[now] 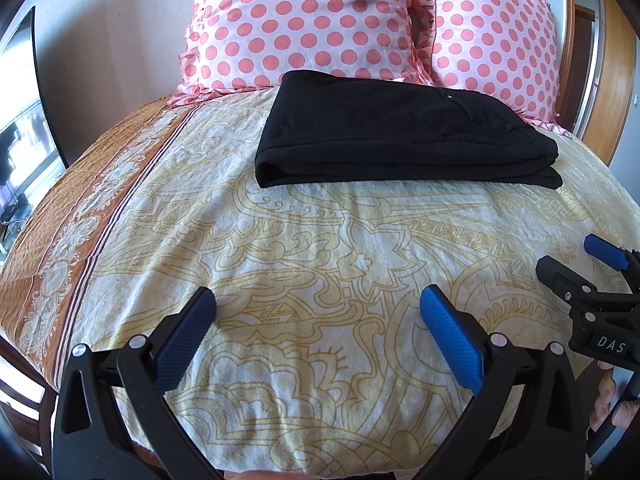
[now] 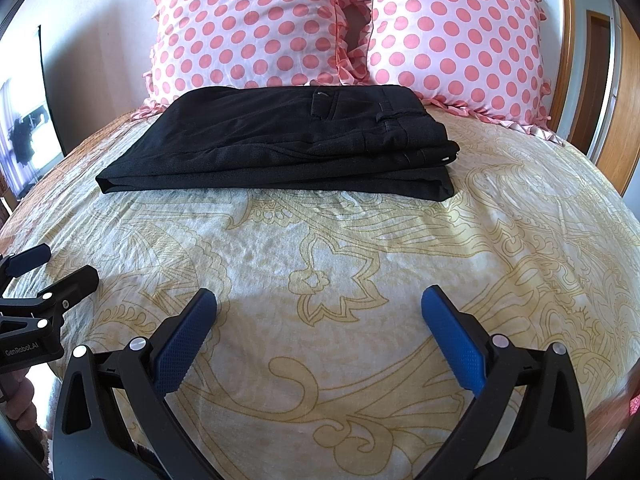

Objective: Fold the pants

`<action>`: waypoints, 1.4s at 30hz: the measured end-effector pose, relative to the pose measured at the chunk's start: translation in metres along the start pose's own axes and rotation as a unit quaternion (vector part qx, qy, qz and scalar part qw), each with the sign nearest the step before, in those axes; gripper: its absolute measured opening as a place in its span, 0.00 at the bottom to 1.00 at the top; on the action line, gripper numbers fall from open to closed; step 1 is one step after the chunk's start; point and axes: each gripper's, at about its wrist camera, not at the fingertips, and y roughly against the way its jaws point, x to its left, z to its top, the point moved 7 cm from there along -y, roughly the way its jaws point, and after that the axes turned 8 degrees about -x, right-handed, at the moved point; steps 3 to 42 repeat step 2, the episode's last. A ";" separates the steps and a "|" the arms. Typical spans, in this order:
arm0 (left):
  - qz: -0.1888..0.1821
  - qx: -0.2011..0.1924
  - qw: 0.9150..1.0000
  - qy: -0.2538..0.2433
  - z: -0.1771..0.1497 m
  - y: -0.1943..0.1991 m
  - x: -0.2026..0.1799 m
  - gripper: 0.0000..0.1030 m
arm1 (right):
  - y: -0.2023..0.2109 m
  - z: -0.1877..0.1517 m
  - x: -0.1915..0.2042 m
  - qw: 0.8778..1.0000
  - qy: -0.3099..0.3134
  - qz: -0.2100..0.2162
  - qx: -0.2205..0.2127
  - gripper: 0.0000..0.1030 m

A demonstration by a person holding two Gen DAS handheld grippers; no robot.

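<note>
Black pants (image 1: 400, 132) lie folded in a flat rectangular stack on the bed, just in front of the pillows; they also show in the right wrist view (image 2: 288, 144), waistband and belt loops on top at the right. My left gripper (image 1: 318, 300) is open and empty, held over the bedspread well short of the pants. My right gripper (image 2: 320, 300) is open and empty too, equally far back. Each gripper shows at the edge of the other's view: the right gripper (image 1: 576, 260) and the left gripper (image 2: 60, 268).
The bed has a cream bedspread (image 1: 320, 248) with a yellow floral pattern and an orange border at the left (image 1: 60, 216). Two pink polka-dot pillows (image 2: 248, 24) (image 2: 456, 32) stand against the headboard. A wooden door frame (image 2: 628, 120) is at the right.
</note>
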 end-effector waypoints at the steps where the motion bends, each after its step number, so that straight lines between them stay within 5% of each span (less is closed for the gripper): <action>1: 0.000 0.000 1.000 0.000 0.001 0.000 0.000 0.98 | 0.000 0.000 0.000 1.000 0.000 0.000 0.000 0.99; 42: 0.000 0.000 1.000 0.000 0.001 0.000 0.000 0.98 | 0.000 0.000 0.000 1.000 0.000 0.000 0.000 0.99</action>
